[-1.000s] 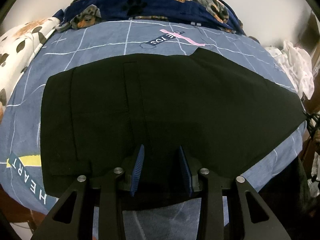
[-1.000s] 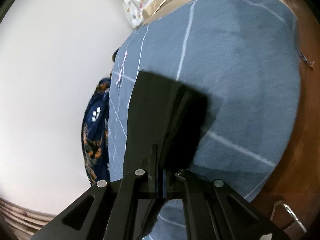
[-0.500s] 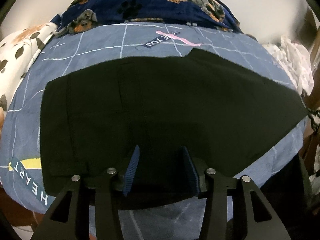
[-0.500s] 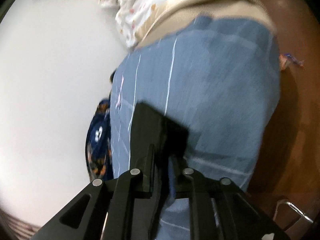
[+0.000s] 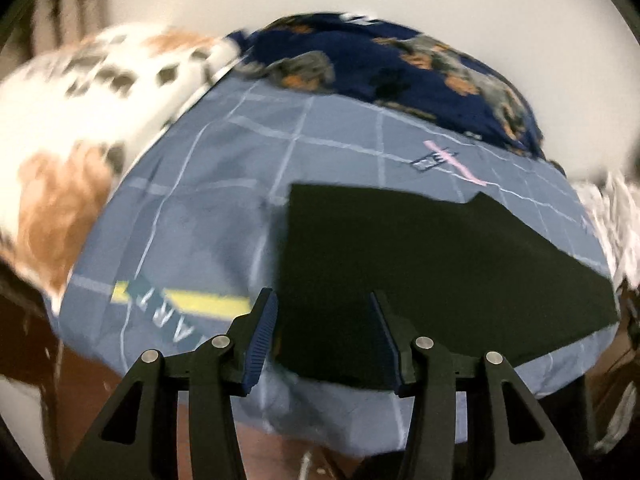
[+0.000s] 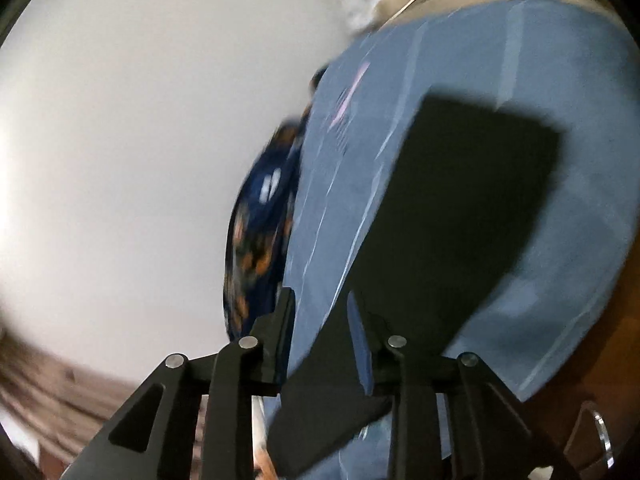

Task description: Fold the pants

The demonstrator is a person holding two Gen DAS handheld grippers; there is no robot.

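Left-wrist view, left to right. A white cloth with brown and grey patches [image 5: 76, 128], blurred, lies at the left edge of the bed. The blue bedsheet [image 5: 208, 200] carries a grid of pale lines and a yellow bar with the legible letters "ART" [image 5: 160, 304]; any further letters are cut off by the sheet's edge. A dark blue dog-print blanket [image 5: 392, 76] is bunched at the far side against a plain white wall [image 5: 480, 8]. A small dark label crossed by a pink stripe [image 5: 444, 162] is printed on the sheet; its lettering is too blurred to read. The black pants [image 5: 432, 272] lie flat on the sheet, right of centre, tapering toward the right. A pale crumpled cloth [image 5: 618, 216] sits at the right edge. The left gripper [image 5: 324, 336] is wide open, holding nothing; the near left corner of the pants lies between its blue-padded fingers [image 5: 262, 334].

Right-wrist view, tilted and blurred. White wall, then the dog-print blanket, then the bedsheet, then the pants. The right gripper [image 6: 322, 340] is partly open, its jaws apart; the edge of the pants runs between them, and whether a pad touches the fabric cannot be told. Brown wood [image 6: 600, 344] borders the sheet at right.
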